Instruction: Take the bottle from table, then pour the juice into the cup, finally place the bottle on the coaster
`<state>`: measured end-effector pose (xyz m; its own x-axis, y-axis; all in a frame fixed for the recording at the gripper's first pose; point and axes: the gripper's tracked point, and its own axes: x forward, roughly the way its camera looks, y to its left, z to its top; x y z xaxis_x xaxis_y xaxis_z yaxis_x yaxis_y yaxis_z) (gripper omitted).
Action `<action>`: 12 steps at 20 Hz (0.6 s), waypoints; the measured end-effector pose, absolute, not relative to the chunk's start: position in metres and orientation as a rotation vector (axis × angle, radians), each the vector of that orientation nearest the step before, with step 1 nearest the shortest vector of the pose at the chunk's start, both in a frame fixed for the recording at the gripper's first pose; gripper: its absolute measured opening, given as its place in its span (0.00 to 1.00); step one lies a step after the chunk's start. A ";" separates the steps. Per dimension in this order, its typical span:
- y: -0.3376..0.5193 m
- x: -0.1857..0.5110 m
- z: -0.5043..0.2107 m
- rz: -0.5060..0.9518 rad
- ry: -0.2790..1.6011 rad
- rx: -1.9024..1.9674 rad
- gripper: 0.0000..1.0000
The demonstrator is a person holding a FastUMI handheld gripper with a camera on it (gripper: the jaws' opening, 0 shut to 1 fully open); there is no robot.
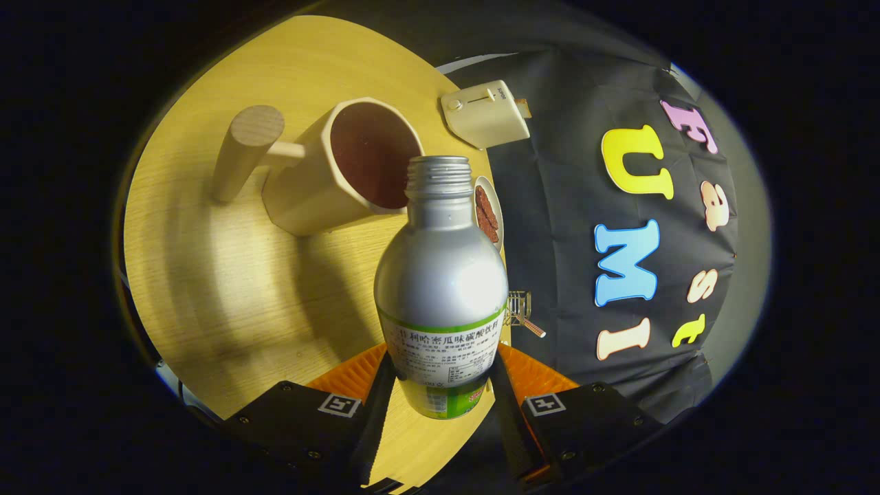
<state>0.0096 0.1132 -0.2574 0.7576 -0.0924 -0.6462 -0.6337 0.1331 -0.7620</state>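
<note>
The light wooden worktop (pixel 227 289) spreads out below the gripper, its grain running in pale bands, and it meets the booth's black cloth wall (pixel 570 227) along its far side. The view is tilted, so the worktop leans away to one side.

On the worktop, beyond the fingers, stands a cream-coloured faceted cup with a round wooden peg handle (pixel 313 179); its inside is dark reddish-brown, and whether that is liquid or the cup's lining cannot be told. A cream, box-shaped appliance with a slider and a knob (pixel 485 113) sits further off, at the worktop's edge by the cloth wall.

The silver metal bottle with a green and white label (pixel 440 289) is held up in the gripper (pixel 440 385), between the fingers, tilted with its open threaded neck pointing toward the cup. The neck overlaps the cup's near rim in this view; whether it touches the rim cannot be told. No cap is on the bottle. Both fingers press against the labelled lower part of the bottle, one on each side, so the gripper is clamped on it.

Just beside the bottle's shoulder lies a small white dish with brown ridged pieces on it (pixel 488 212). Near the worktop's edge by the wall sits a tiny wire basket with a wooden-ended handle (pixel 520 311).
</note>
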 end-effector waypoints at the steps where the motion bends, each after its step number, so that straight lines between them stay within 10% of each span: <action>1: 0.113 0.011 -0.256 0.435 0.646 -1.427 0.72; 12: 0.115 0.024 -0.241 0.461 0.644 -1.627 0.72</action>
<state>0.0243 0.1153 -0.2407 0.7632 -0.1481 -0.6289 -0.6431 -0.0798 -0.7616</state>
